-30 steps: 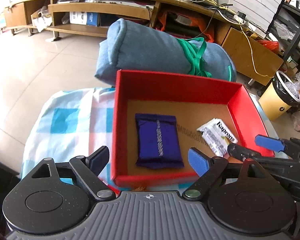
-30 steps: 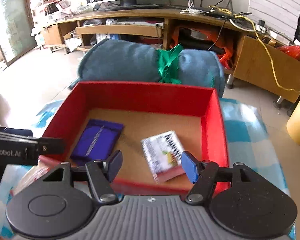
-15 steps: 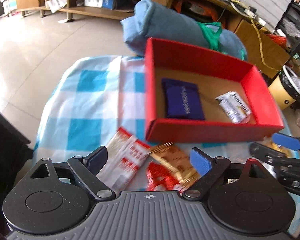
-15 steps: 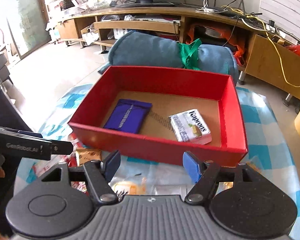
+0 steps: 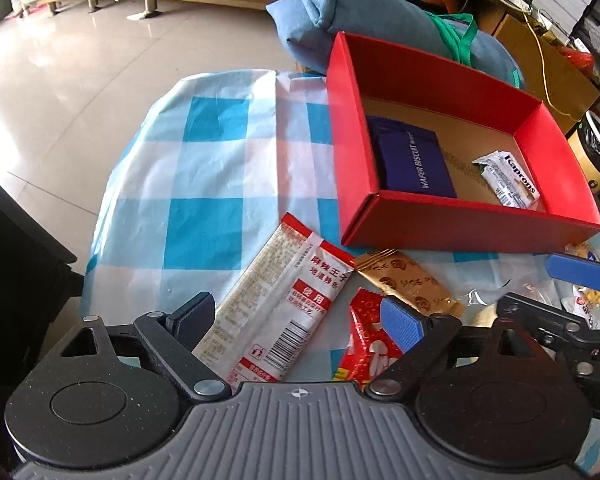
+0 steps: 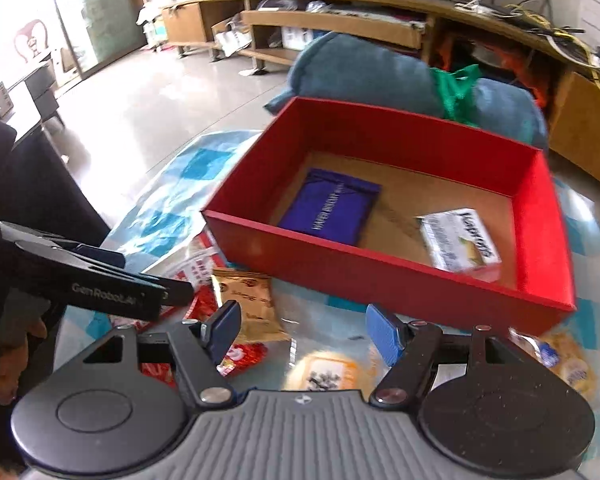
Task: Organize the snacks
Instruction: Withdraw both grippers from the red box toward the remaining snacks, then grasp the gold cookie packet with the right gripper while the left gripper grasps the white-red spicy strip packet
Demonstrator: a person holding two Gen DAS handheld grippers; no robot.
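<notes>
The red box [image 5: 452, 228] stands on the checked cloth [image 5: 204, 168], with its far wall against a blue roll [image 5: 364, 12]. To the left of the box the cloth is bare up to its edge. Inside the box lie two snacks: a purple pack [image 5: 414, 160] at the left wall and a white pack [image 5: 508, 178] near the right wall, with bare floor between them. In front of the box lie a long white packet [image 5: 276, 312], a gold packet [image 5: 410, 280] and a red packet [image 5: 366, 340], close together. The left gripper [image 5: 296, 320] hangs above them with tongs apart, holding nothing. The right gripper [image 6: 302, 330], also with tongs apart and empty, hangs in front of the box, above a yellow packet [image 6: 326, 372].
</notes>
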